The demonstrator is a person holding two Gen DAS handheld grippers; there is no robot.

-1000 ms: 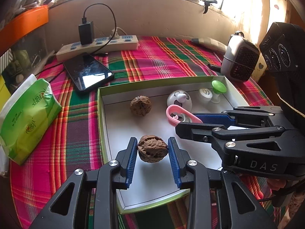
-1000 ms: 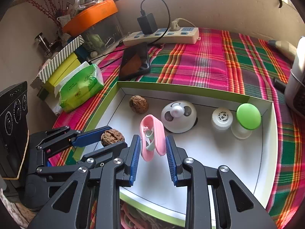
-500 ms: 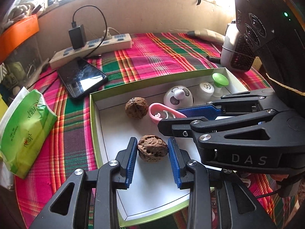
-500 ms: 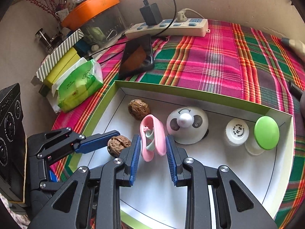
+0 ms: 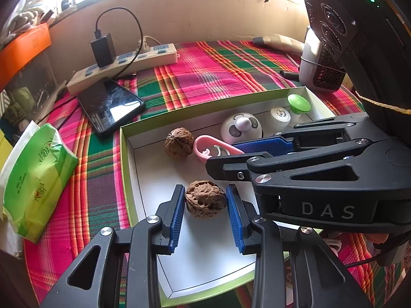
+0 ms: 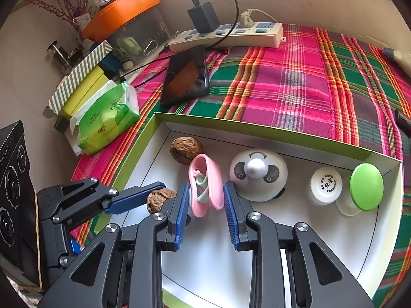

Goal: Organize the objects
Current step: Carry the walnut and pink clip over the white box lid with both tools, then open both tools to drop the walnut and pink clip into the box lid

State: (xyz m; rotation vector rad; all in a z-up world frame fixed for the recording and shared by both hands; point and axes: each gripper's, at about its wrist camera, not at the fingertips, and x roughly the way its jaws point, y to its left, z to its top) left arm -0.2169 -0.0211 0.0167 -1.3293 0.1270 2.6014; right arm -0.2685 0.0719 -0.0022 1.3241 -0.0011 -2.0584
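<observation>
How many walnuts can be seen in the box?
2. One walnut sits between the left gripper pads, near the box's left wall. The other walnut lies farther back, beside the pink clip. None looks hidden.

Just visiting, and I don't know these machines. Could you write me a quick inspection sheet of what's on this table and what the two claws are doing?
Surface: plaid cloth; shallow green-rimmed box on it.
Job's things: near walnut, far walnut, pink clip, panda-faced fan, white cap, green-lidded bottle, all in the box.
Clutter: phone, green tissue pack, orange-lidded container.
Grippers: left claw shut on near walnut; right claw shut on pink clip.
Cables: power strip with black charger.
Surroundings: wall, bright window above.
</observation>
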